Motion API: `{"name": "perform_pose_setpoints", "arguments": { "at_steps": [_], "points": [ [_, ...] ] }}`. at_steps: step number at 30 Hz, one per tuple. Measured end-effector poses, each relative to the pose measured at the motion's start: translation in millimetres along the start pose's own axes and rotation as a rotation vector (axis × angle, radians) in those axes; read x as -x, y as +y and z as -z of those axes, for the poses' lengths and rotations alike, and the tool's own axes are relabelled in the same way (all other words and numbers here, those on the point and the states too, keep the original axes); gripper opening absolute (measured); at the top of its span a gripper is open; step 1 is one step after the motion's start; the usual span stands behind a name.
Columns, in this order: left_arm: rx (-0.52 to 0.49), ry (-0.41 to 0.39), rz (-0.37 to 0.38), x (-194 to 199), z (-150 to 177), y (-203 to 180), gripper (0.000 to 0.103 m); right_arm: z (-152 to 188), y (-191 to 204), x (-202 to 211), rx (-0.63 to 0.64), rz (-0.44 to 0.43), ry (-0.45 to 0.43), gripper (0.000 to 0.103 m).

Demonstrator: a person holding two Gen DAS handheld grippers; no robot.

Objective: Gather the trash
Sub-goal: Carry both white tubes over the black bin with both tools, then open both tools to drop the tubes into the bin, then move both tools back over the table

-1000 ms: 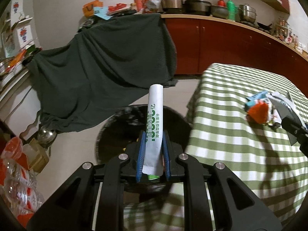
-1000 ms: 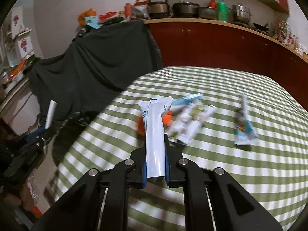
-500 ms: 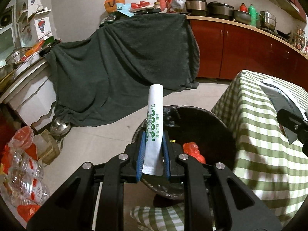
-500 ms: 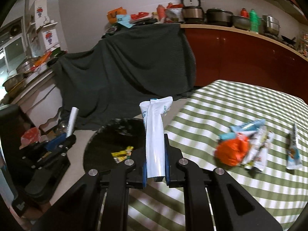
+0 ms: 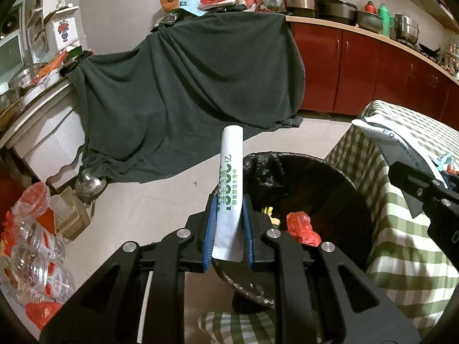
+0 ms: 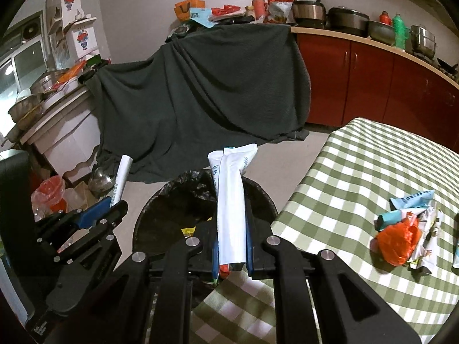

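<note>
My left gripper [image 5: 228, 209] is shut on a white sachet with green print [image 5: 230, 183], held upright just left of the black-lined trash bin [image 5: 338, 172]. My right gripper [image 6: 231, 209] is shut on a white wrapper [image 6: 231, 203], held over the near rim of the bin [image 6: 160, 203]. The bin holds a red bag [image 5: 302, 228] and yellow scraps. More trash lies on the green checked table [image 6: 344, 172]: an orange bag [image 6: 397, 242] and blue and white wrappers [image 6: 413, 200]. The left gripper [image 6: 113, 203] also shows in the right wrist view, left of the bin.
A dark cloth [image 5: 186, 91] drapes furniture behind the bin. Red cabinets [image 5: 373, 74] with pots run along the back right. Plastic bottles [image 5: 31, 258] and a metal pot [image 5: 90, 183] sit on the floor at left.
Both grippers swung left from the table toward the bin with their wrappers still held. The bin is now close under both grippers.
</note>
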State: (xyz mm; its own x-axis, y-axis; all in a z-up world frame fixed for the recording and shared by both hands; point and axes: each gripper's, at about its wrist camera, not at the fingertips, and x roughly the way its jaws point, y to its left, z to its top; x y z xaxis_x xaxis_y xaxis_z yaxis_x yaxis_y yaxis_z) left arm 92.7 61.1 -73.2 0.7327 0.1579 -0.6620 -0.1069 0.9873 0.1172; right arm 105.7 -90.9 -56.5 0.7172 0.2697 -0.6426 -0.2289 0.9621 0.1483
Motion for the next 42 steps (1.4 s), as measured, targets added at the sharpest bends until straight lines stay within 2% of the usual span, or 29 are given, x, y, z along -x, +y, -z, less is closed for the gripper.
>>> {"name": "perform_pose_setpoints", "arguments": {
  "at_steps": [14, 15, 17, 19, 29, 33, 39, 42],
  "points": [
    [-0.007, 0.012, 0.024, -24, -5, -3, 0.018, -9, 5, -26, 0.012, -0.010, 0.026, 0.014],
    [-0.012, 0.011, 0.024, -25, -5, -4, 0.019, -10, 4, -29, 0.008, -0.016, 0.032, 0.018],
    [-0.010, 0.017, 0.018, -29, -4, -4, 0.031, -10, 2, -31, -0.004, -0.008, 0.032, 0.026],
    [0.003, 0.026, 0.015, -31, -3, -1, 0.036, -10, 1, -31, -0.008, -0.001, 0.028, 0.033],
    [0.022, 0.033, -0.011, -33, -4, 2, 0.040, -9, -3, -26, -0.017, 0.013, 0.022, 0.035],
    [0.018, 0.022, -0.005, -26, -6, -1, 0.041, -8, -9, -15, -0.019, 0.035, 0.004, 0.043],
    [0.002, 0.001, 0.045, -9, -9, -18, 0.046, -1, -36, 13, -0.040, 0.109, -0.029, 0.046],
    [-0.015, -0.008, 0.084, 0, -10, -35, 0.053, 4, -55, 29, -0.068, 0.151, -0.045, 0.050]
  ]
}}
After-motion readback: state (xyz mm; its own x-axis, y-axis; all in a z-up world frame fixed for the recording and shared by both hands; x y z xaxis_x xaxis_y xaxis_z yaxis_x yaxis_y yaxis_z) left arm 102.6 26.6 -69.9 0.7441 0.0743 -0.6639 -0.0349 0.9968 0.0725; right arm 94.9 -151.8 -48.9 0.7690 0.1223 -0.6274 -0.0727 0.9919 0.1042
